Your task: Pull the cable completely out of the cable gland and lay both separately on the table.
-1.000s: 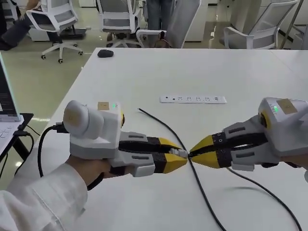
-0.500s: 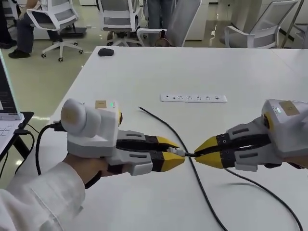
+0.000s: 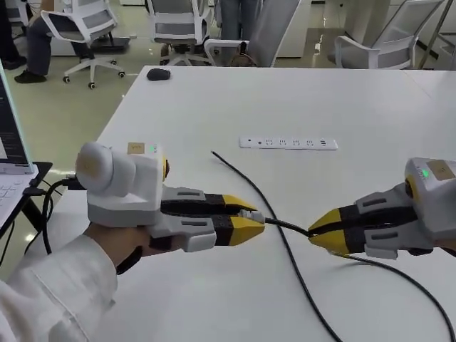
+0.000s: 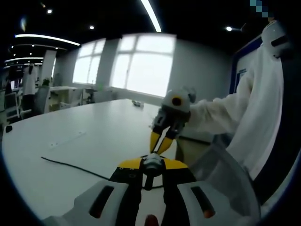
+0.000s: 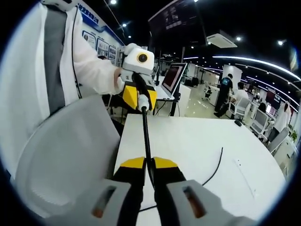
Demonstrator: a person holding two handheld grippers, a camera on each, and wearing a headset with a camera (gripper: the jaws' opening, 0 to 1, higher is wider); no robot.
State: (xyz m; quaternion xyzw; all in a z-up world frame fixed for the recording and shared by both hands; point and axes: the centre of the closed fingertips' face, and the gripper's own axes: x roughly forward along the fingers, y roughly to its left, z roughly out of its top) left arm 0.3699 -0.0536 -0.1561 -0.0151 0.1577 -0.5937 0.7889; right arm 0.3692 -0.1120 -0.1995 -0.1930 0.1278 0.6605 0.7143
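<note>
Head view has the left gripper (image 3: 251,222) closed on the cable gland (image 4: 152,163) and the right gripper (image 3: 318,235) clamped on the cable (image 3: 286,226), a short taut stretch between them just above the table (image 3: 214,107); the pull seems part done, and the next move calls for drawing the right gripper straight away along the cable's line until the end clears. Bare tabletop lies either side for laying both down; the left edge is near, the power strip (image 3: 288,143) farther off.

Right gripper (image 5: 149,164) pinches cable (image 5: 145,134), left gripper (image 5: 139,106) holds gland (image 5: 144,101).
</note>
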